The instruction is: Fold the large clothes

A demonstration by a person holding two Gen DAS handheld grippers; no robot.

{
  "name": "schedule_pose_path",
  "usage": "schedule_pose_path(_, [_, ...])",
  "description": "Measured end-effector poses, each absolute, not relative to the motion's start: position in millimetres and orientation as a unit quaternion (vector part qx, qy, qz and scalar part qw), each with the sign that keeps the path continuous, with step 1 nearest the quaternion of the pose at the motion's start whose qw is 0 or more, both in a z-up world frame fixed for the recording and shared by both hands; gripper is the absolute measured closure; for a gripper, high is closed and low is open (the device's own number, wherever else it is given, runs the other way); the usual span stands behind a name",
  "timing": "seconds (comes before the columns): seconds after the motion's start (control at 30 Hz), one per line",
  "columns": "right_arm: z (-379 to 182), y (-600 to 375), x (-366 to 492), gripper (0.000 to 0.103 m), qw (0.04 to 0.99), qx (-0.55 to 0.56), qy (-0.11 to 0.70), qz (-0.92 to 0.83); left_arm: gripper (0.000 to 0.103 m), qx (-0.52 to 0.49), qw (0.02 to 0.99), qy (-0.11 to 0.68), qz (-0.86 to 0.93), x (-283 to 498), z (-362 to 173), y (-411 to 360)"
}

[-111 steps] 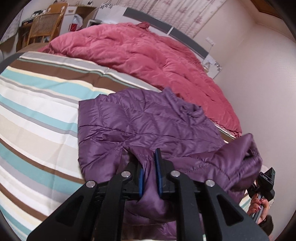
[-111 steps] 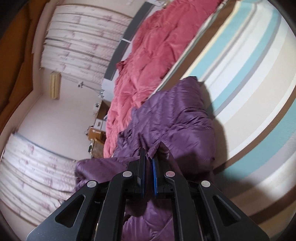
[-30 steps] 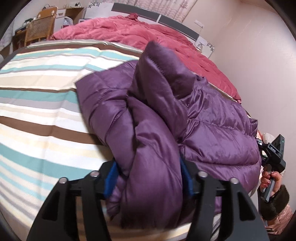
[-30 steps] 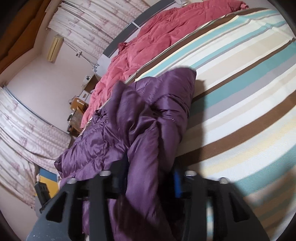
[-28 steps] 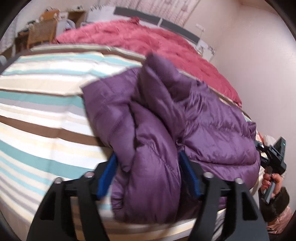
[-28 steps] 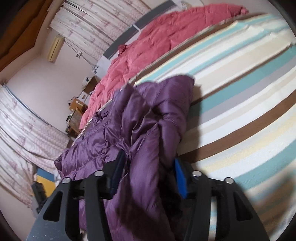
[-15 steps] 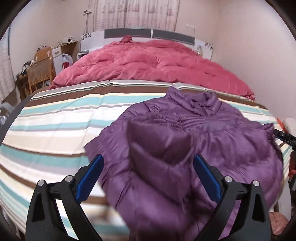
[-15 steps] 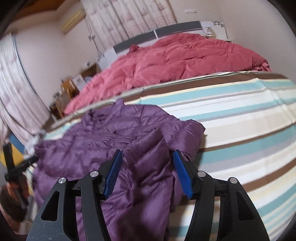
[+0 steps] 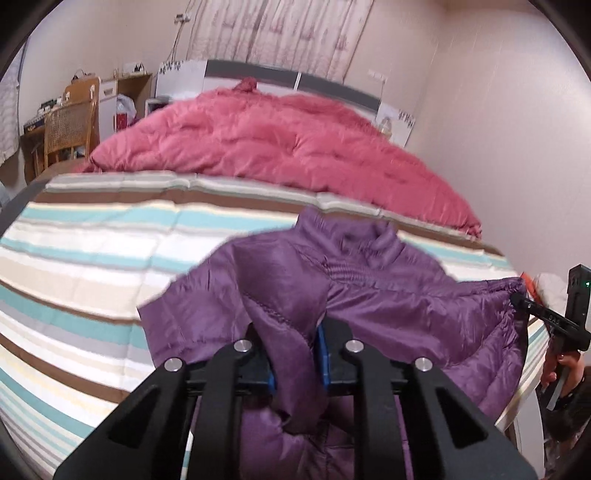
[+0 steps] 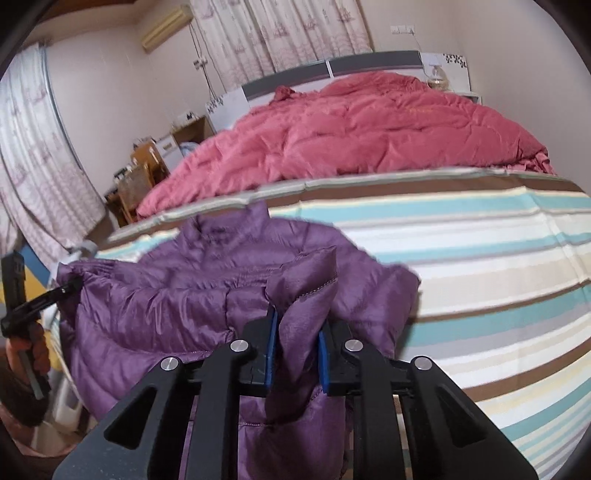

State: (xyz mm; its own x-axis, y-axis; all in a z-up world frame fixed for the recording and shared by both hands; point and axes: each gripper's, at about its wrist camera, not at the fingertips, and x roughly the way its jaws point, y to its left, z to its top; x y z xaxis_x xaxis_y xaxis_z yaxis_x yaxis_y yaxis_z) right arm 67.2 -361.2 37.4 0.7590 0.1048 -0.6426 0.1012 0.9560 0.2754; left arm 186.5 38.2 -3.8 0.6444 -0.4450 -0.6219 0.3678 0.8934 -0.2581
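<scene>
Jacket (image 9: 388, 306) was a shiny purple quilted puffer, lying collar-up on the striped bedspread (image 9: 92, 258), just below the rumpled pink comforter (image 9: 295, 147). Left gripper (image 9: 295, 354) had its blue pads pinched on a puffy fold of it. Right gripper (image 10: 295, 354) was clamped the same way on another stitched-edge fold near the hem.

You are facing a bed with a striped sheet (image 9: 92, 258) and a heaped pink duvet (image 9: 280, 147); patterned curtains (image 9: 280, 33) are hanging behind the grey headboard (image 9: 332, 83); a wicker chair (image 9: 70, 125) is standing at the left; pale pink walls (image 9: 480, 122) are enclosing the room.
</scene>
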Motion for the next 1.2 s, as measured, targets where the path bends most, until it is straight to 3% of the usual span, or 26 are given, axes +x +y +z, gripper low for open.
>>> schedule_pose_path(0.2, [69.9,-368.4,88.9,0.085,0.932,0.163,0.324,0.003,0.088,-0.089,0.906,0.359,-0.206,216.6,23.3,37.4])
schedule_pose_path(0.43, [63.8,-375.1,140.2,0.085,0.925,0.167,0.340,-0.023,0.088,-0.077,0.908,0.373,-0.172,264.3,17.6,18.7])
schedule_pose_path(0.63, [32.3,-386.7,180.9,0.085,0.906,0.206,0.363,-0.069,0.088,-0.096,0.904,0.397,-0.127,302.1,-9.4,9.5])
schedule_pose_path(0.97, [-22.2,-382.6,222.6,0.085,0.892,0.185,0.391,-0.133,0.086,-0.041,0.913,0.402,-0.052,335.7,-54.8,-19.2])
schedule_pose_path(1.2, [-49.2,-382.3,234.2,0.085,0.887,0.176,0.404,-0.142,0.075,-0.028,0.911,0.410,-0.037,345.5,-83.6,-22.1])
